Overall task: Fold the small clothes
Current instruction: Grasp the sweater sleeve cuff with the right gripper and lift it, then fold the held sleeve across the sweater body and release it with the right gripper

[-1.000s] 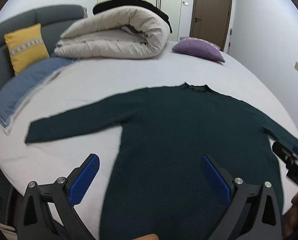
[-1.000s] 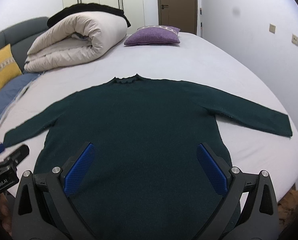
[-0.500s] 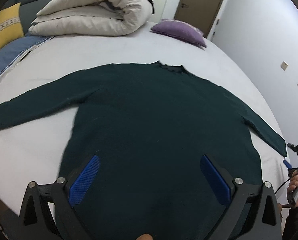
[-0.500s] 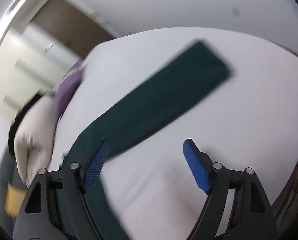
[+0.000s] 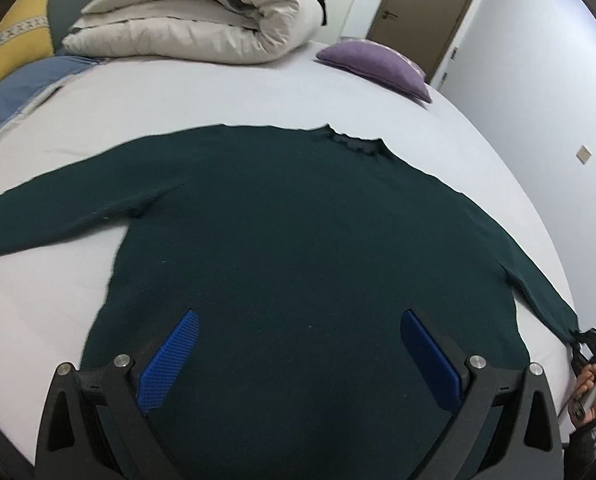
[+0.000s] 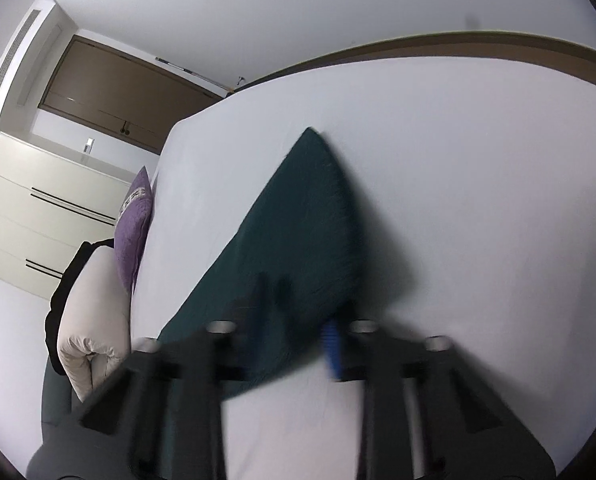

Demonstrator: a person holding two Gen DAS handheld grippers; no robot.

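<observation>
A dark green long-sleeved sweater [image 5: 298,248] lies flat on the white bed [image 5: 178,92], neck toward the far side, sleeves spread out. My left gripper [image 5: 298,356] is open and empty, hovering over the sweater's lower hem. My right gripper [image 6: 306,320] is at the end of the sweater's right sleeve [image 6: 298,224]; its jaws have come close together around the cuff, though the view is blurred. It also shows in the left wrist view [image 5: 592,344], at the sleeve's cuff near the bed's right edge.
A rolled cream duvet [image 5: 202,20] and a purple pillow [image 5: 374,62] lie at the bed's far end. A yellow cushion [image 5: 14,48] and blue pillow [image 5: 14,92] sit at the left. A wall and a door [image 5: 422,12] stand to the right.
My right gripper swung out to the right sleeve's cuff and its jaws closed in on it. My left gripper shifted right and closer over the sweater's body.
</observation>
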